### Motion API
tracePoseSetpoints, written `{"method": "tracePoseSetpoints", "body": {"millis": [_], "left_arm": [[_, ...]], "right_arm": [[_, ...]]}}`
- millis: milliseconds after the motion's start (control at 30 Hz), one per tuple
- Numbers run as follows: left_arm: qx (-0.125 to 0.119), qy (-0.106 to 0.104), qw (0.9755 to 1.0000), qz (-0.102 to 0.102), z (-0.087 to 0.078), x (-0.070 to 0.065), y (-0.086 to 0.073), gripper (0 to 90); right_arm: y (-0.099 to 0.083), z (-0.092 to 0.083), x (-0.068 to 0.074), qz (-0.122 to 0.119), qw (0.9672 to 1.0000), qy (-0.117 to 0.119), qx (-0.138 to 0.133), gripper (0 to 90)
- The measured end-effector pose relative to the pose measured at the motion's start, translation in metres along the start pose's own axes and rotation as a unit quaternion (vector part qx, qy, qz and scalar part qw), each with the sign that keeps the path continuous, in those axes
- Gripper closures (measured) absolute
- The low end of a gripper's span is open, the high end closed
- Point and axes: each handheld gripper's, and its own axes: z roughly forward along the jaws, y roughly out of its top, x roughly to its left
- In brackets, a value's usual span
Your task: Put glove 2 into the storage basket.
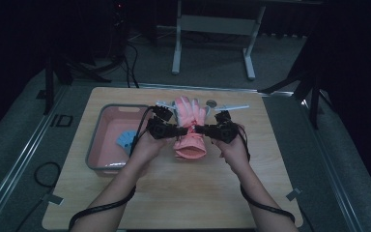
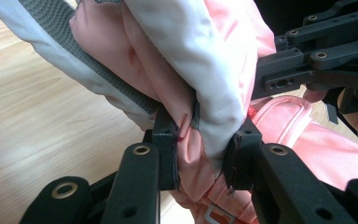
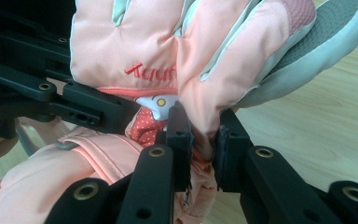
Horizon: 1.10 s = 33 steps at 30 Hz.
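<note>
High view: a person is holding two black grippers over a wooden table (image 1: 174,193). The left gripper (image 1: 182,130) and the right gripper (image 1: 199,129) are meeting tip to tip at the middle of a pink glove (image 1: 190,126), which is lying just above the table's centre with its fingers pointing toward 12 o'clock and its cuff toward 6 o'clock. The left hand (image 1: 147,145) and right hand (image 1: 234,147) are gripping the tools from 7 and 5 o'clock of the glove. A grey bin (image 1: 96,145) with a pink interior is sitting at 9 o'clock of the glove, holding a blue item (image 1: 124,140) too small to identify. A small round object (image 1: 211,103) is lying at 1 o'clock of the glove, near the far edge.

Left gripper view: the left gripper (image 2: 200,154) is pinching a fold of the glove (image 2: 205,56), its jaws pressing pink and white fabric between them. The right gripper's black linkage (image 2: 317,60) is entering from 3 o'clock. The glove's dark grippy palm strip is running toward 10 o'clock.

Right gripper view: the right gripper (image 3: 205,135) is pinching a fold of the glove (image 3: 135,42) near the thumb side, jaws closing on the fabric. Red embroidered lettering is showing on the glove's back. The left gripper's linkage (image 3: 51,98) is coming in from 9 o'clock.
</note>
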Motion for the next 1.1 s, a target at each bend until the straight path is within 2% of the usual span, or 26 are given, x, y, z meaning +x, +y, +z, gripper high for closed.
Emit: {"method": "tracePoseSetpoints", "body": {"millis": [267, 467, 500, 667, 833, 900, 933, 967, 1067, 1100], "left_arm": [[-0.004, 0.015, 0.9998, -0.008, -0.034, 0.018, -0.005, 70.7], [-0.006, 0.032, 0.9993, -0.016, -0.066, 0.033, -0.009, 70.7], [-0.006, 0.032, 0.9993, -0.016, -0.066, 0.033, -0.009, 70.7], [-0.012, 0.049, 0.9985, -0.023, -0.094, 0.047, -0.013, 70.7], [-0.012, 0.061, 0.9975, -0.033, -0.118, 0.064, -0.024, 70.7], [-0.013, 0.063, 0.9973, -0.036, -0.12, 0.066, -0.026, 70.7], [-0.012, 0.074, 0.9963, -0.043, -0.128, 0.076, -0.034, 70.7], [-0.014, 0.077, 0.9957, -0.049, -0.13, 0.08, -0.037, 70.7], [-0.01, 0.083, 0.9948, -0.059, -0.136, 0.091, -0.045, 70.7], [-0.01, 0.083, 0.9948, -0.059, -0.136, 0.091, -0.045, 70.6]], "right_arm": [[0.018, 0.019, 0.025, -0.011, 0.9997, 0.022, 0.002, 78.5], [0.035, 0.037, 0.047, -0.018, 0.9989, 0.044, 0.003, 78.4], [0.035, 0.037, 0.047, -0.018, 0.9989, 0.044, 0.003, 78.4], [0.051, 0.055, 0.071, -0.028, 0.9979, 0.057, 0.002, 78.4], [0.059, 0.074, 0.092, -0.036, 0.9966, 0.075, 0.004, 78.3], [0.061, 0.079, 0.095, -0.035, 0.9962, 0.079, 0.007, 78.3], [0.061, 0.083, 0.098, -0.037, 0.996, 0.081, 0.008, 78.3], [0.063, 0.097, 0.106, -0.038, 0.9954, 0.087, 0.014, 78.3], [0.064, 0.114, 0.114, -0.038, 0.9948, 0.092, 0.02, 78.3], [0.064, 0.114, 0.114, -0.038, 0.9948, 0.092, 0.02, 78.3]]}}
